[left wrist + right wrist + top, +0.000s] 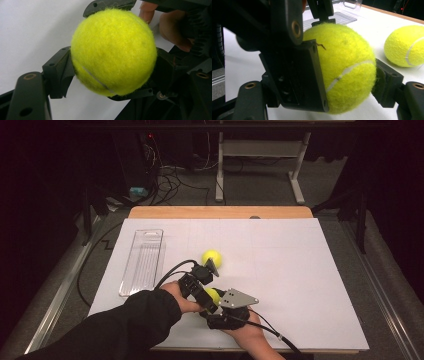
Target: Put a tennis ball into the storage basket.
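High view: a white sheet covers a wooden table. Both hands meet near the front edge, left of centre. The left gripper, held by a black-sleeved arm, and the right gripper, topped by its grey three-cornered plate, converge on one tennis ball, of which only a small yellow patch shows between them. A second tennis ball lies on the sheet just beyond the grippers, apart from them. A clear plastic tray lies lengthwise to the left, well apart from both balls.

Left gripper view: the held tennis ball sits between this gripper's two black jaws, one pressed to its lower left side and the other to its right; the jaws are closed against the ball. Parts of the other gripper touch the ball's top and underside. Fingers of the right hand appear at upper right.

Right gripper view: the same ball is clamped between this gripper's jaws, a broad jaw at left and a smaller one at right, both touching the felt. A jaw of the left gripper meets the ball's top. The ball's white seam shows here, as do the second ball resting on the sheet at right and the tray behind.
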Demonstrator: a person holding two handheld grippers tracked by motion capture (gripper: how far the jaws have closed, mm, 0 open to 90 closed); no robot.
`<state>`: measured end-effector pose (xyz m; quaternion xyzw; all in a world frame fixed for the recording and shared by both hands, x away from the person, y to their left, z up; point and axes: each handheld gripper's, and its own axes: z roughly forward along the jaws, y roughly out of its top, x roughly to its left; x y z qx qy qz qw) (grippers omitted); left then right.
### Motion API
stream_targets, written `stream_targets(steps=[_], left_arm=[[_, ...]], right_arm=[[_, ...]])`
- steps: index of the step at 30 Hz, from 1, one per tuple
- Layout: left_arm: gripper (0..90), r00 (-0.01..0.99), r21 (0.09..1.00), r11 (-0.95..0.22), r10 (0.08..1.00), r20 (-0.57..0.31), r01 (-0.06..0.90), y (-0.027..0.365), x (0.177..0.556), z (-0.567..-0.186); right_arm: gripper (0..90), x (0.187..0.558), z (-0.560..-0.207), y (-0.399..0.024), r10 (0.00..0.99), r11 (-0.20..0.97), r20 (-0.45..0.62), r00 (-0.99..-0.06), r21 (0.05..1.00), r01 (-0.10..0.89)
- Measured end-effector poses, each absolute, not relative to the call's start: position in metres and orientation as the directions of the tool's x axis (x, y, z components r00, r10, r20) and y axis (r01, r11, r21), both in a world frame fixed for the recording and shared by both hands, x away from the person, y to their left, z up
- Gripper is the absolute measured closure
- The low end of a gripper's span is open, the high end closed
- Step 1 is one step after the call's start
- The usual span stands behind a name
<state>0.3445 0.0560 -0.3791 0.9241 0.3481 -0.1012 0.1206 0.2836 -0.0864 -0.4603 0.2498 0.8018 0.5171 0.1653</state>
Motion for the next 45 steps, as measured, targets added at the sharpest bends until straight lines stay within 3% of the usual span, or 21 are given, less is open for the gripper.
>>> stream_targets(steps=[6,12,24,45], left_arm=[[26.8,0.734,0.145,-0.727,0.624,-0.266,0.671,0.055,0.345,-0.378],[26.8,0.731,0.143,-0.722,0.635,-0.250,0.677,0.056,0.348,-0.376],[26.8,0.699,0.132,-0.690,0.677,-0.231,0.712,0.070,0.357,-0.373],[26.8,0.653,0.111,-0.645,0.733,-0.191,0.756,0.110,0.374,-0.367]], right_arm=[[24.5,0.285,-0.460,-0.087,0.569,0.328,0.009,-0.822,0.914,0.238],[0.0,0.288,-0.461,-0.091,0.576,0.317,0.034,-0.817,0.911,0.262],[0.0,0.284,-0.460,-0.126,0.612,0.323,0.012,-0.791,0.909,0.264],[0.0,0.282,-0.468,-0.226,0.779,0.287,-0.018,-0.627,0.899,0.331]])
